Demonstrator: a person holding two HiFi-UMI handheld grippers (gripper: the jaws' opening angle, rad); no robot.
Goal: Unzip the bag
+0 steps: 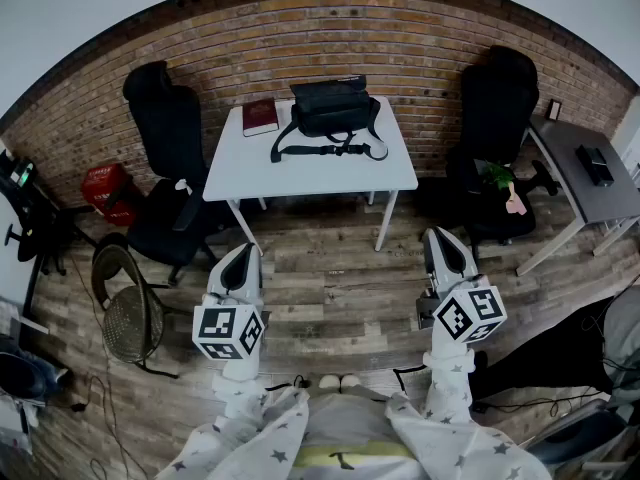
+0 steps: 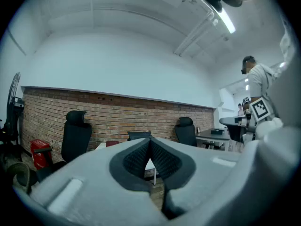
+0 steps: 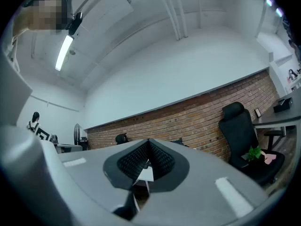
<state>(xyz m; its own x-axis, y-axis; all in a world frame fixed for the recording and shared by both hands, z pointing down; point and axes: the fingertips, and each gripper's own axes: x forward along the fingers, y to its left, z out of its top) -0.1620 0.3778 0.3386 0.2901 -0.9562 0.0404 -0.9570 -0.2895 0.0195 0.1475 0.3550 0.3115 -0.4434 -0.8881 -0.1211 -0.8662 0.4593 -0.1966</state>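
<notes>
A black bag (image 1: 331,107) with a loose strap lies at the back of a white table (image 1: 310,168) against the brick wall. My left gripper (image 1: 241,258) and right gripper (image 1: 442,240) hover over the wooden floor, well short of the table, both shut and empty. In the left gripper view the jaws (image 2: 149,139) meet tip to tip, with the bag (image 2: 139,135) small and far behind them. The right gripper (image 3: 148,142) also shows its jaws closed together, and the table edge (image 3: 145,174) peeks through below the tips.
A dark red book (image 1: 260,116) lies on the table left of the bag. Black office chairs (image 1: 170,173) (image 1: 495,128) flank the table. A grey desk (image 1: 590,183) stands at right, a mesh stool (image 1: 130,313) and a red object (image 1: 105,190) at left.
</notes>
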